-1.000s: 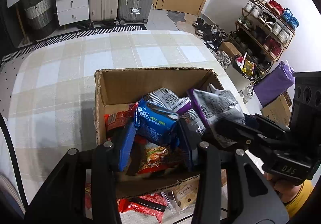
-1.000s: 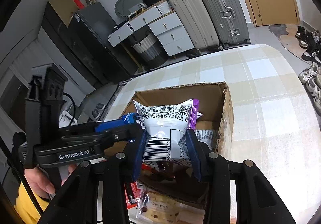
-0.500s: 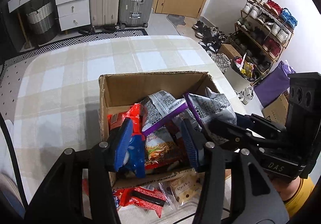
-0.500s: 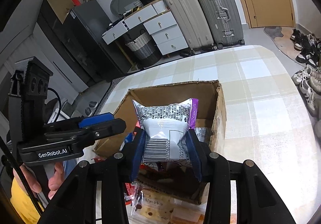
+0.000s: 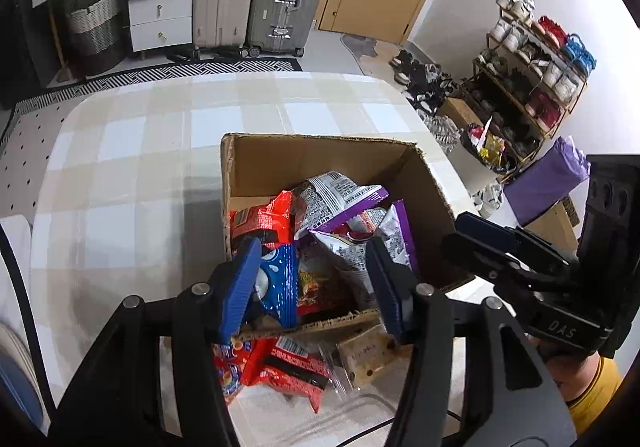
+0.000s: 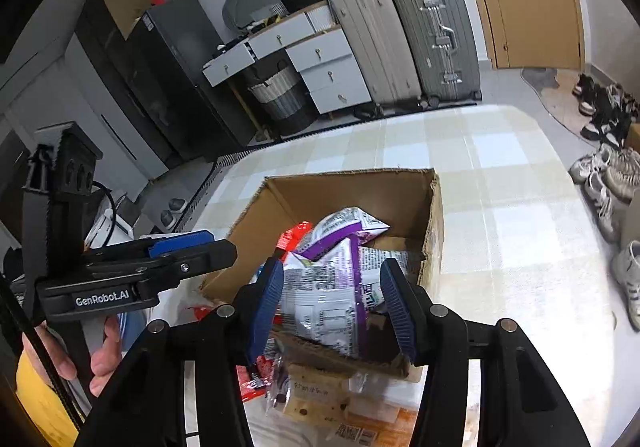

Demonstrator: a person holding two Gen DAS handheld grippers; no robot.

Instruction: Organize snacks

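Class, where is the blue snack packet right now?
In the left wrist view, the blue snack packet lies inside the cardboard box, at its near left corner.

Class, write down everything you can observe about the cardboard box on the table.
The cardboard box is plain brown corrugated card, open-topped, with ragged, torn rims and no flaps showing. It stands upright on the checked tablecloth. Snack packets in red, blue, purple and silver are heaped in its near half; the far inner wall is bare. More packets lie outside against its near wall. Neither gripper touches it.
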